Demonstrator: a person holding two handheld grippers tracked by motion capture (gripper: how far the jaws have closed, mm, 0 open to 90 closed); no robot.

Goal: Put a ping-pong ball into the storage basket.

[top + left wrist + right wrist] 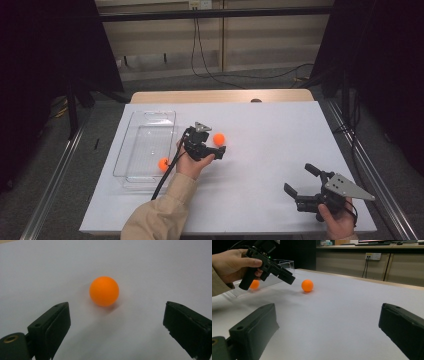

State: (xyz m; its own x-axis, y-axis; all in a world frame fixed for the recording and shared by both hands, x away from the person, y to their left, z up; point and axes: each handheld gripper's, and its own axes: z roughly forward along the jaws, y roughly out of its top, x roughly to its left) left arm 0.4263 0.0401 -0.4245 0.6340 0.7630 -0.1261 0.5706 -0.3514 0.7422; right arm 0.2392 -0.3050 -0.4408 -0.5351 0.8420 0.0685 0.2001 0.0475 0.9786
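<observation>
Two tongs: both held over the white bench (260, 150), jaws apart, nothing clamped.
Right tongs (300, 182): nearest, at the bench's near right corner, well apart from both balls.
Left tongs (218, 152): mid-bench, just short of a ball.
Orange ball (104, 291): on the bare bench just ahead of the left tongs' jaws, untouched.
Second ball (163, 164): behind the left hand (192, 162), at the tray's edge.
Clear tray (150, 120): farther left.

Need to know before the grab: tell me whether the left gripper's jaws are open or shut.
Open. The left gripper has jaws spread wide, the orange ball ahead untouched.
</observation>
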